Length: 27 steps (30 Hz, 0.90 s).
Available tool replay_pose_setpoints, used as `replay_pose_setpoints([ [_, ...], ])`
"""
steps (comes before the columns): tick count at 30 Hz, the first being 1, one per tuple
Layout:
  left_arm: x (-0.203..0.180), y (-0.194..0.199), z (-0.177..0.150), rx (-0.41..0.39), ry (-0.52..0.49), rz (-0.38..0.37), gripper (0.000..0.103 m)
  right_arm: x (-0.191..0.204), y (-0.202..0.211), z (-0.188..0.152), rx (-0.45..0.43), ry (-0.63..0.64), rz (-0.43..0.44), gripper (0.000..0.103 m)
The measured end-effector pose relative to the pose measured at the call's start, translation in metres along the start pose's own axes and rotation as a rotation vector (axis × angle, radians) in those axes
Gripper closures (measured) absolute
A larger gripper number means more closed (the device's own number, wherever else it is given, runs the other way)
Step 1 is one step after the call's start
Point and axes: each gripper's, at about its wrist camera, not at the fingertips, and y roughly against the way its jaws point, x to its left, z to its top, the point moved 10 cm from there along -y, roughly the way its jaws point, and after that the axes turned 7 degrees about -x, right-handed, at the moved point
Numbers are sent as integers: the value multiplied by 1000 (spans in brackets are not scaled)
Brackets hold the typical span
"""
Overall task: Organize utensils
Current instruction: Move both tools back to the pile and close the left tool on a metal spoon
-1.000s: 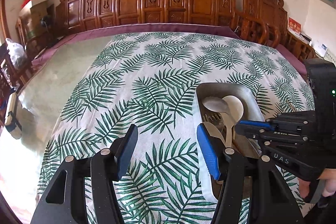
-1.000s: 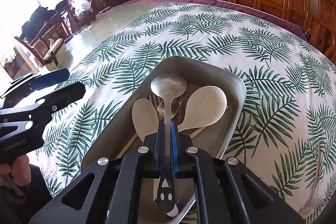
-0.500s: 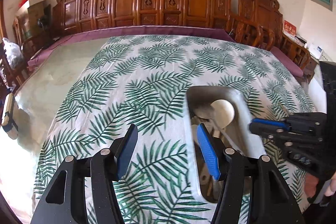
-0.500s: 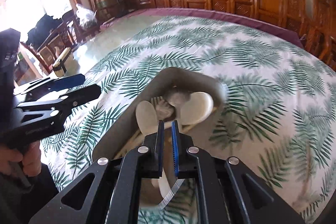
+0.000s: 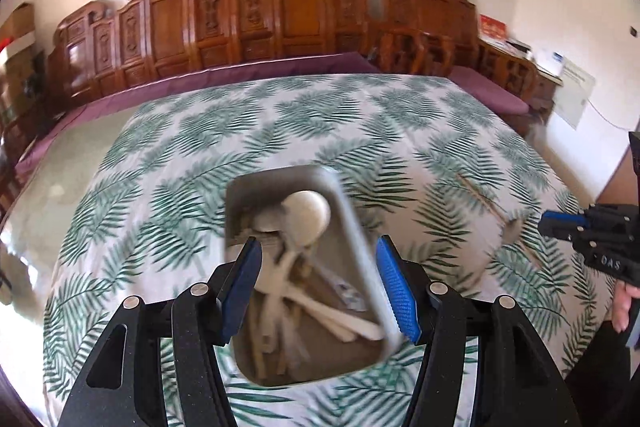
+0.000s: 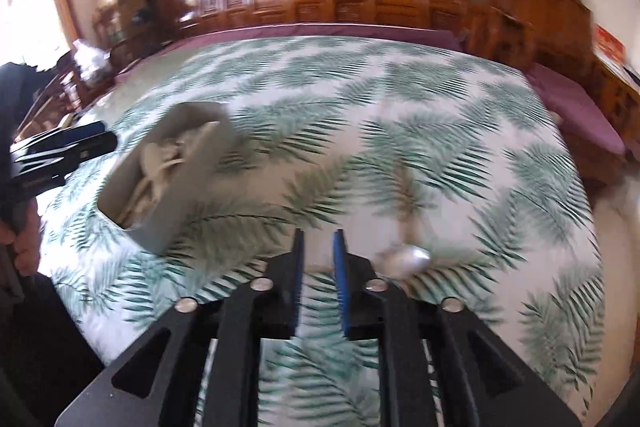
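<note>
The grey tray (image 5: 362, 227) sits in the lower middle of the left wrist view on the palm-leaf tablecloth (image 5: 192, 155) of the worktop, with pale spoons (image 5: 308, 213) and other utensils piled in it, too blurred to be told apart. The left hand-held gripper (image 5: 318, 285) is seen above the near half of the tray, its blue pads (image 5: 394, 285) spread wide and nothing between them. In the right wrist view the right hand-held gripper (image 6: 318, 281) is seen low in the centre, its jaws slightly apart and empty — and just right of its tips a metal spoon (image 6: 406, 259) lies loose on the cloth, its handle running up the frame. The tray (image 6: 188, 183) appears at the left of that view. The step in hand is judged to be the pick-up of this stray spoon. It would be done best if the jaws were opened a little more, lined up across the narrow handle rather than the rounded bowl, and lowered until the cloth is nearly touched — the fabric could otherwise be pinched along with the spoon.
</note>
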Motion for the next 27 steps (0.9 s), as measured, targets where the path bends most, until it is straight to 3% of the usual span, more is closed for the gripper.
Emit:
replay_pose_setpoints([
  [3, -21, -1, -1, 2, -30, -27, 46, -24, 6, -10, -6, -18, -36, 79],
  [6, -41, -4, -4, 12, -57, -57, 46, -41, 8, -21, 2, -31, -56, 70],
  [11, -74, -13, -15, 49, -100, -105, 46, -52, 6, -39, 23, -34, -70, 65],
  [27, -168, -63, -44, 167, -247, -236, 46, -90, -5, -65, 77, -23, -108, 64],
])
